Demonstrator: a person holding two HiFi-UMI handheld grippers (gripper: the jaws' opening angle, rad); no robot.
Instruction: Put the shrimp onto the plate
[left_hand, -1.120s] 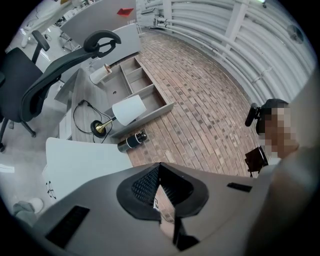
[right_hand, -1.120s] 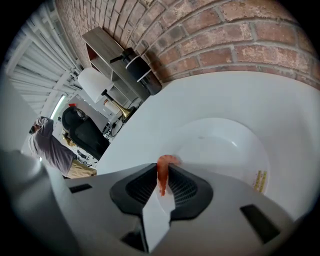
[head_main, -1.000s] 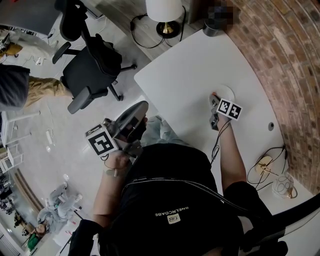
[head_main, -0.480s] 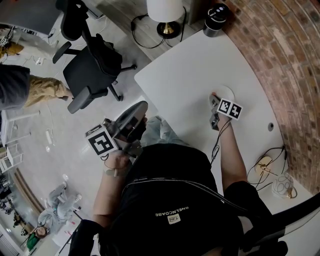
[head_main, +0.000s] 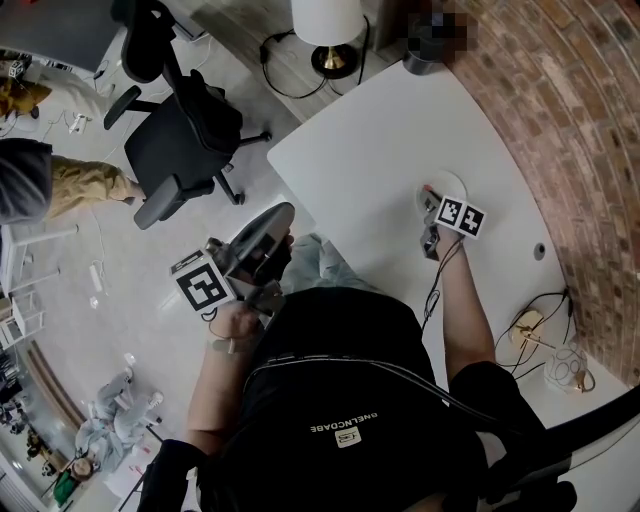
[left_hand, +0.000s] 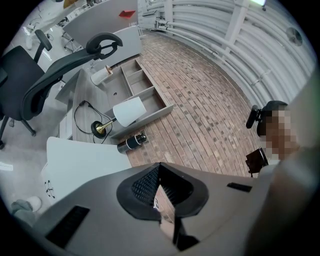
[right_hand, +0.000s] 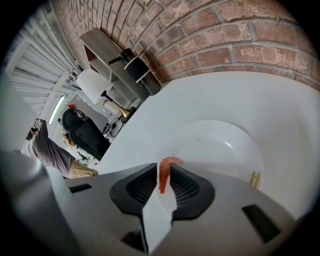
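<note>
**Right gripper (right_hand: 162, 167) pinching shrimp (right_hand: 162, 178) over plate (right_hand: 225, 150); left gripper (left_hand: 160, 167) idling off the table**

Hard-to-read bits first. In the head view the shrimp is showing only as a red speck at the plate's edge, and the right gripper's marker cube (head_main: 460, 216) is covering the plate's near side. In the right gripper view the shrimp's lower end is disappearing behind the black pads (right_hand: 190, 187), so I can't tell if it is touching the plate. My own torso is blocking the table's near edge.

Surface and room: the white table (head_main: 400, 120) is sitting against a brick wall (head_main: 570, 110). A lamp (head_main: 328, 25) is standing on the floor past the table's far edge, and a black office chair (head_main: 180, 140) is standing on the floor to the left. Cables (head_main: 540, 320) are lying at the table's right end. Another person (head_main: 40, 180) is showing at the left edge, cut off.

Fingers: I'm pinching the shrimp between the right gripper's two pads. It is standing upright, with its curled top poking out just above them, over the plate's near-left part. I'm holding the left gripper off the table beside my lap, with its fingers pressed together and nothing between them. Its camera is looking at the brick wall, the lamp and a grey shelf (left_hand: 135, 85).
</note>
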